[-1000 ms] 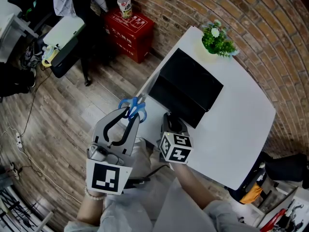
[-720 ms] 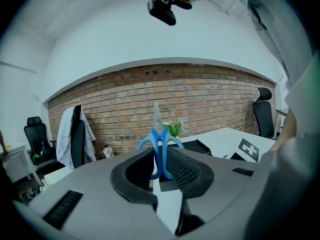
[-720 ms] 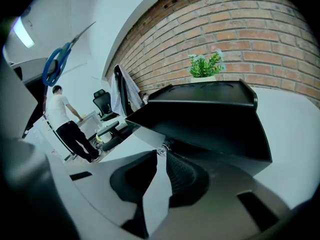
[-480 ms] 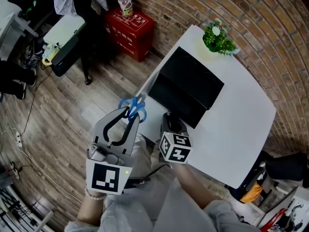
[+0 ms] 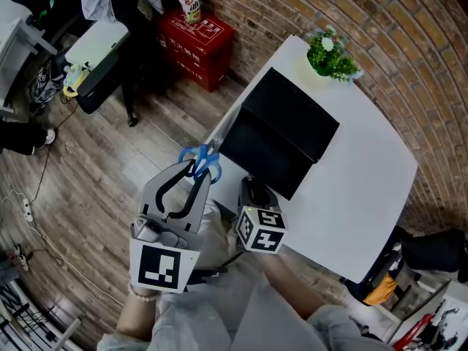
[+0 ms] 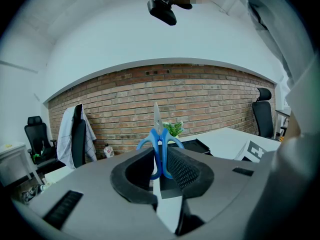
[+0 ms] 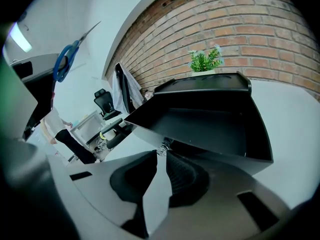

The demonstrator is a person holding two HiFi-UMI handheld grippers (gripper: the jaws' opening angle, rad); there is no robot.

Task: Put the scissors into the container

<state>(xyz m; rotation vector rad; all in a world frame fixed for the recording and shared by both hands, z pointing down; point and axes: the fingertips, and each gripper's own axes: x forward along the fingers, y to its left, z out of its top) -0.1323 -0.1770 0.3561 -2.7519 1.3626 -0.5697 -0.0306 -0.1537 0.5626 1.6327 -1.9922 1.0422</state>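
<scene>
Two grippers are at work. In the head view, the left gripper hangs over the floor just left of the white bench, its fingers clenched on the blue handles of the scissors, with the blades pointing far and up. The black container sits on the near-left part of the bench, and a small plant stands at the far corner. The right gripper meets the container's near rim. Against a second ago, its marker cube has drawn a little nearer and to the left, and the container's near-left corner has shifted with it, while the left gripper and scissors have not moved.

The left gripper view shows the fingers closed tight on the handle loops. The blades stand upright and the container lies beyond, well apart from them.

In the right gripper view the fingers are pinched almost together at the container's near edge, seemingly grasping its rim. The container is tipped, its open side turned towards the camera.

My reading is that the container is being pulled and tilted towards the scissors. They are not yet inside it, so the drop remains to be done.
</scene>
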